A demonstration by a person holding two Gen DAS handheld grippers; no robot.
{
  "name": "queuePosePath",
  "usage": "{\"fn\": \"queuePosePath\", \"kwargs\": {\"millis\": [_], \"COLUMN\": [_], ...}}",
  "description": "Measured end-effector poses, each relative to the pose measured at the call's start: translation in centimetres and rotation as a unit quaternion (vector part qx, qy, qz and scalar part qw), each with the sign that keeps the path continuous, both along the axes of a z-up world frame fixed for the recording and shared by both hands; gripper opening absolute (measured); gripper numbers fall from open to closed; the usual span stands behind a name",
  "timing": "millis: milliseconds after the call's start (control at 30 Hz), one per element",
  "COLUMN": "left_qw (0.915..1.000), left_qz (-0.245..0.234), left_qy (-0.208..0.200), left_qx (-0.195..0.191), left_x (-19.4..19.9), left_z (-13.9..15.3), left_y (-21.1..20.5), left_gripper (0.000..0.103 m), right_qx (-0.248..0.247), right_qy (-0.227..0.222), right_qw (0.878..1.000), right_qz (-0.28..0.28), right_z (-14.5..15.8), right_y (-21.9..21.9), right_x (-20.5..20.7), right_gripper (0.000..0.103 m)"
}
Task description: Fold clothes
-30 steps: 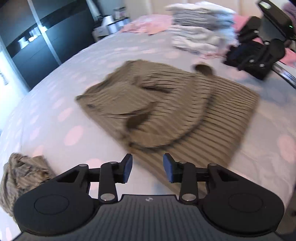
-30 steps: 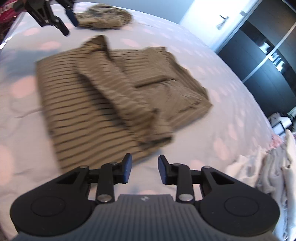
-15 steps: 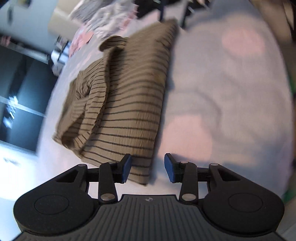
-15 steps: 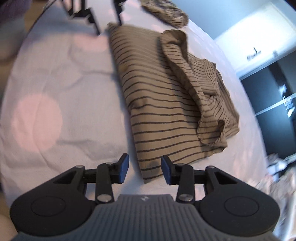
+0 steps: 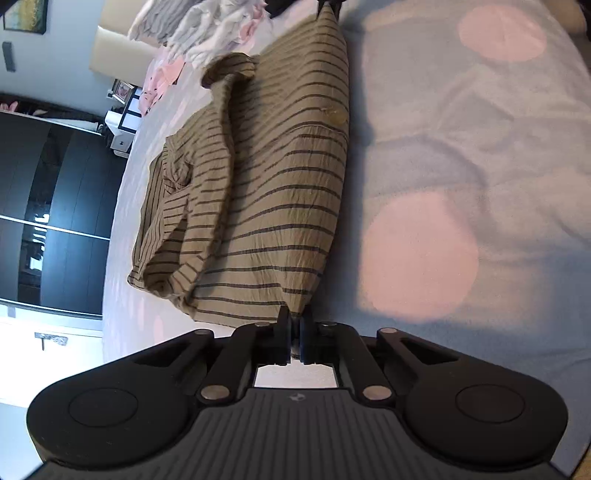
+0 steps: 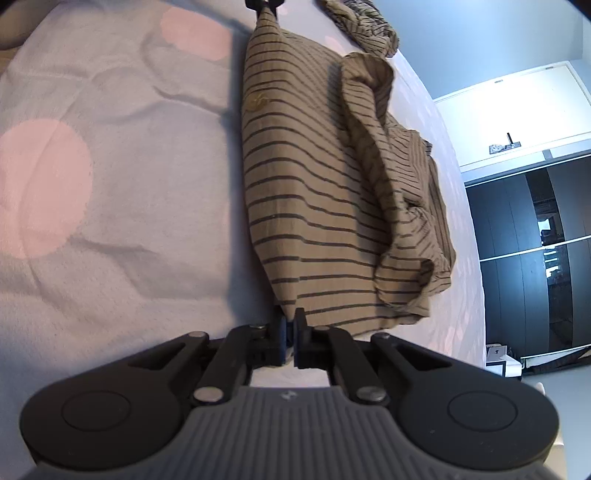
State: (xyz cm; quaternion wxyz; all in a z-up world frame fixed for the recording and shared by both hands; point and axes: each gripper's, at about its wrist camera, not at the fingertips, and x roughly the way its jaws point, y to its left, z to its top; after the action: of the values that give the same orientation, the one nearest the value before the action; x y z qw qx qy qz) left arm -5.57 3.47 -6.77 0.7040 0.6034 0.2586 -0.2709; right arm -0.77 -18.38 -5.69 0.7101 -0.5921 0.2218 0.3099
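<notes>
Left wrist view: the left gripper (image 5: 294, 332) is pinching a corner of the striped brown shirt (image 5: 280, 192), jaws having just closed on the fabric, the garment stretching ahead of them across the dotted bedspread (image 5: 461, 147). The right gripper (image 6: 290, 334) is likewise clamping the opposite corner, the shirt lying ahead and right of its jaws.

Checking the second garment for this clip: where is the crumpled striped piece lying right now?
Only the right wrist view shows the crumpled striped piece, at the top edge on the bedspread, just beyond the far end of the striped shirt.
</notes>
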Motion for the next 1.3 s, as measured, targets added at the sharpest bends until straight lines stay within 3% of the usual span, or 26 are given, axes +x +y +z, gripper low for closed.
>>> {"fn": "queuePosePath", "kwargs": {"millis": [367,633,733,933,1100,1167,1300], "left_qw": [0.9982,0.9922,0.9896,0.9864,0.9828,0.9786,0.9769], "left_qz": [-0.015,-0.043,-0.051,-0.042,-0.013,0.005,0.022], "left_qy": [0.036,0.11,0.131,0.158,0.177,0.192,0.186], "left_qx": [-0.046,-0.039,-0.032,-0.021,-0.051,-0.074,-0.104], "left_x": [-0.7,-4.8,-6.7,-6.7,-6.0,-5.5,-5.3], "left_z": [6.7,6.5,5.4,2.6,3.0,4.0,6.2], "left_y": [1.5,1.2,1.4,1.8,2.3,2.7,3.1], "left_gripper": [0.001,0.001,0.001,0.001,0.006,0.016,0.023], "right_qx": [0.038,0.027,0.017,0.026,0.022,0.022,0.034], "right_qy": [0.034,0.097,0.109,0.118,0.129,0.133,0.124], "right_qw": [0.999,0.995,0.994,0.993,0.991,0.99,0.991], "right_qz": [0.016,0.02,0.02,-0.008,-0.023,-0.029,-0.045], "right_z": [6.2,6.6,5.5,3.2,2.8,3.4,5.0], "right_y": [-0.8,-1.2,-1.3,-1.0,-1.6,-1.6,-1.6], "right_x": [-3.8,-10.0,-12.0,-12.7,-12.4,-12.5,-12.7], "right_gripper": [0.003,0.003,0.003,0.003,0.01,0.013,0.025]}}
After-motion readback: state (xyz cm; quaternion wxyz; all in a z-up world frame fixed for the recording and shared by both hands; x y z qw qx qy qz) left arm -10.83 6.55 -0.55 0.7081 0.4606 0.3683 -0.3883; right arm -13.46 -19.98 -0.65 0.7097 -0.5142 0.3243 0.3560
